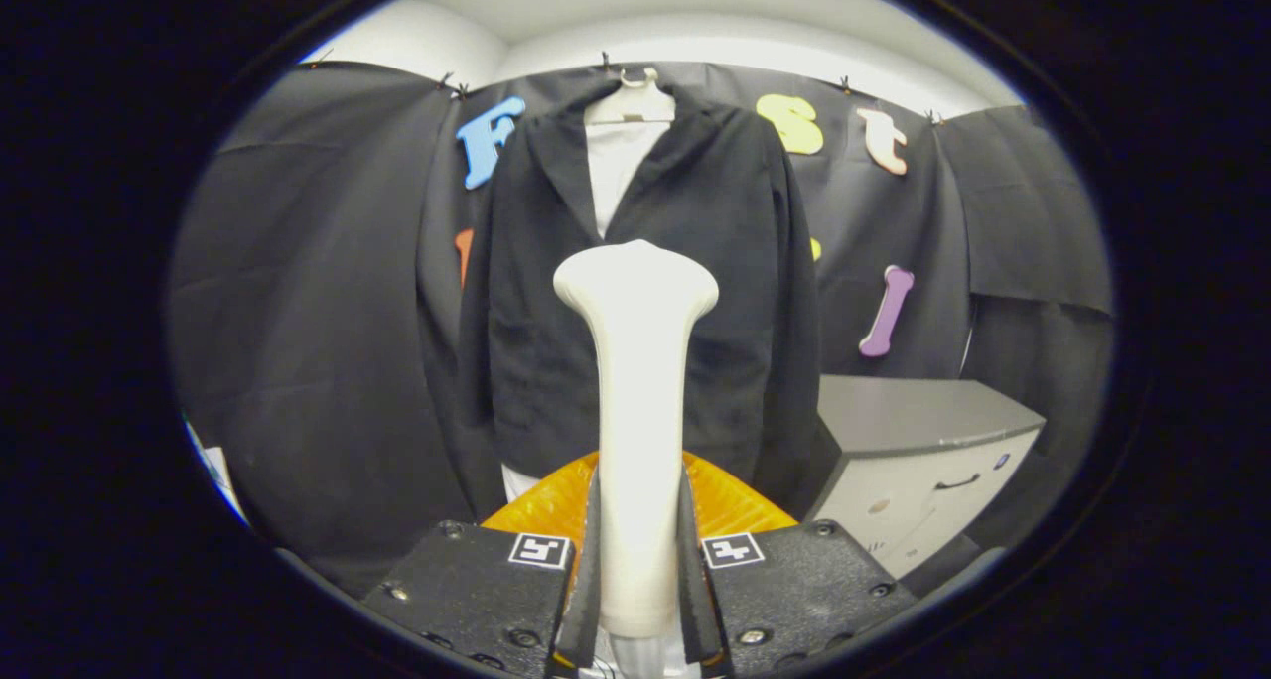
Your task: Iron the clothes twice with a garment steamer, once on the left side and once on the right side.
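So the hand-held gripper has both fingers clamped on the handle of the garment steamer, which stands pretty much upright between them with its wide head up top, facing away toward the clothes. Grip looks snug, handle squeezed on both sides, no visible slack.

The dark jacket hangs beyond the steamer on a pale hanger, with a white shirt showing in the open collar. It hangs against the black cloth wall, and the steamer head sits roughly on the jacket's centre line. From here I can't tell whether the head is touching the fabric or just in front of it.

There's something orange and ribbed low down just ahead of the fingers, and a grey cabinet off to the jacket's right side, lower down.

My guess is it's lining up for a pass, though I can't say which one. Tips for doing it well: shift off centre onto one front panel, start high near the shoulder, keep the head flat to the cloth and run straight down in one slow stroke. Don't tilt the wrist or the head skates off the lapel. Same on the other panel, and mind the cabinet on that side.
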Tool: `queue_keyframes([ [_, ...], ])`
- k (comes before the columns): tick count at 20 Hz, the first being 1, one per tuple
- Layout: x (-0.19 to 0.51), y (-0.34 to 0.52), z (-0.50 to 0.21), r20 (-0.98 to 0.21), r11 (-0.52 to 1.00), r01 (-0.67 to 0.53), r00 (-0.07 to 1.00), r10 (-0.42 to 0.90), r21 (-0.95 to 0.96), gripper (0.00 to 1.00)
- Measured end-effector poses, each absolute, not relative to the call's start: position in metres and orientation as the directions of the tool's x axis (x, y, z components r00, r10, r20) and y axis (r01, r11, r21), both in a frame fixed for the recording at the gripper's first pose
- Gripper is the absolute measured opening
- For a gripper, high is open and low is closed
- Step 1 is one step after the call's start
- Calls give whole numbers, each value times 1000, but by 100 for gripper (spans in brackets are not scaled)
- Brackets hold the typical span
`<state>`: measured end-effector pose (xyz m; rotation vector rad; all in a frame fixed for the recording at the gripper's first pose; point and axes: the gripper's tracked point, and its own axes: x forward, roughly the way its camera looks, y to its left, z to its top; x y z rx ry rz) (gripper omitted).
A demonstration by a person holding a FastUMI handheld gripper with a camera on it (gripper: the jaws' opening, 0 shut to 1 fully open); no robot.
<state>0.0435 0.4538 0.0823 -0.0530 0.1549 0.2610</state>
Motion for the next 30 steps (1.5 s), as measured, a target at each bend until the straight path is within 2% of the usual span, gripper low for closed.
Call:
queue_keyframes([
  [9, 39, 519, 189, 119, 932, -351, 925, 360, -94, 35],
  [14, 54, 554, 232, 260, 936, -316, 901, 347, -154, 35],
  [23, 124, 589, 310, 392, 958, -258, 874, 287, -125, 35],
  [30, 161, 607, 322, 401, 963, -230, 876, 269, -144, 35],
])
